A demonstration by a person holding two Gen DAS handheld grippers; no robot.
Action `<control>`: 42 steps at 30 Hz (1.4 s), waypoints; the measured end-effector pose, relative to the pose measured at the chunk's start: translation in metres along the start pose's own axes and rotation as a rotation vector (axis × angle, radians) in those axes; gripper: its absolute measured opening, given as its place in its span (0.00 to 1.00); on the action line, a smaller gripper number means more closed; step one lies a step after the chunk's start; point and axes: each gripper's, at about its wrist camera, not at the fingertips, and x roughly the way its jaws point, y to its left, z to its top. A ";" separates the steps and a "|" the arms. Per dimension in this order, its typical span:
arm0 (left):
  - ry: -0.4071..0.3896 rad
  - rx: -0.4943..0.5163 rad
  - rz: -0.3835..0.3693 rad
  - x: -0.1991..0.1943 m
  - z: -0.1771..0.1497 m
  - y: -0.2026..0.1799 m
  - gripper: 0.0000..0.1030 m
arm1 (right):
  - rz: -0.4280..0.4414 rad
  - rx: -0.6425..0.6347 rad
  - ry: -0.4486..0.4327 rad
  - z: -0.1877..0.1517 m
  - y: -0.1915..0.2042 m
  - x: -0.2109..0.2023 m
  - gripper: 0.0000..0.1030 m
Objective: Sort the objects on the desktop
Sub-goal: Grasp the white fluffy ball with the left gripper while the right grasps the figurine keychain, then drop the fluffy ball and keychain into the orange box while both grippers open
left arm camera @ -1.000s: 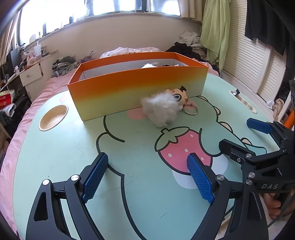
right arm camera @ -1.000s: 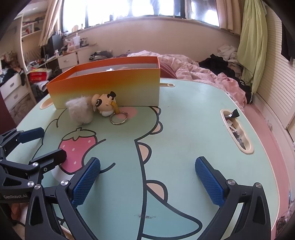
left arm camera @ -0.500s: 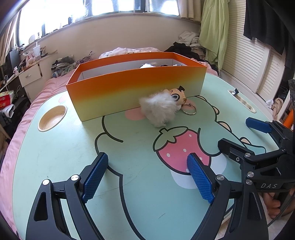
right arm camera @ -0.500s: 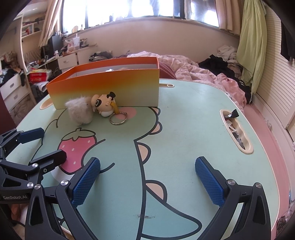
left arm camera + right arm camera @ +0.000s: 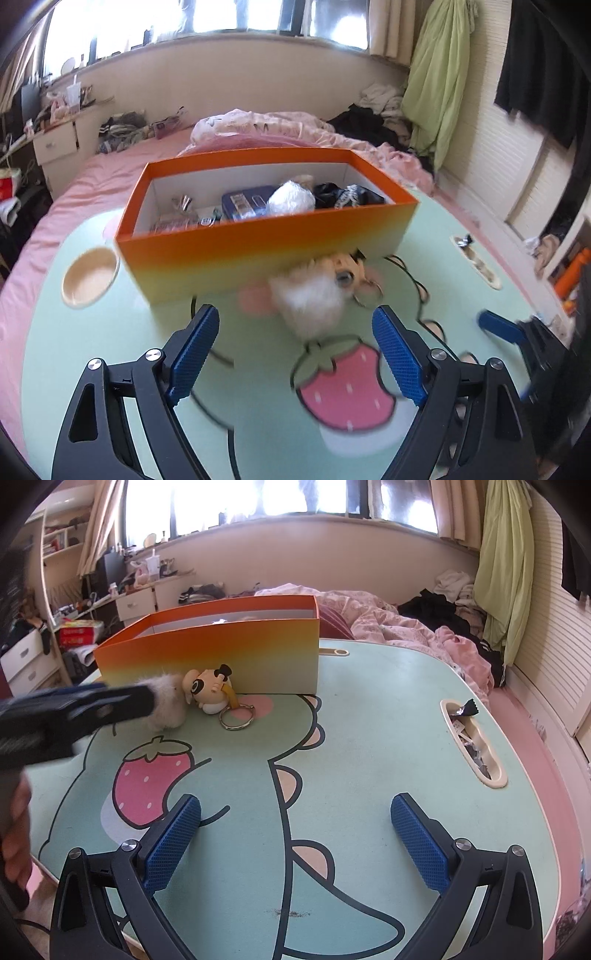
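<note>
A plush keychain toy (image 5: 317,295) with white fur, a cartoon face and a metal ring (image 5: 237,716) lies on the table against the front wall of an orange box (image 5: 266,247). The box holds several small items. My left gripper (image 5: 295,350) is open, raised above the table, just short of the toy; it shows blurred in the right wrist view (image 5: 92,705), its tip beside the fur (image 5: 166,705). My right gripper (image 5: 295,842) is open and empty over the table's near part.
The table (image 5: 369,738) bears a dinosaur and strawberry print. A round cup recess (image 5: 90,277) lies left of the box. A slot with wrappers (image 5: 472,742) lies at the right edge. A bed with clothes lies behind.
My left gripper has risen and moved forward toward the toy and box, so the box's inside now shows. The right gripper has stayed still.
</note>
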 end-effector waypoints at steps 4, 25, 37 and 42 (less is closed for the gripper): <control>0.092 0.022 -0.009 0.028 0.004 -0.002 0.28 | 0.000 0.000 -0.001 0.000 0.000 0.000 1.00; -0.109 -0.045 -0.070 -0.059 -0.008 0.058 0.23 | 0.162 -0.003 0.045 0.083 0.040 0.019 0.79; -0.101 -0.027 -0.096 -0.056 -0.009 0.049 0.23 | 0.268 0.073 0.095 0.089 0.013 0.036 0.37; -0.120 -0.001 -0.144 -0.060 0.014 0.035 0.23 | 0.275 0.105 -0.056 0.108 -0.003 -0.007 0.37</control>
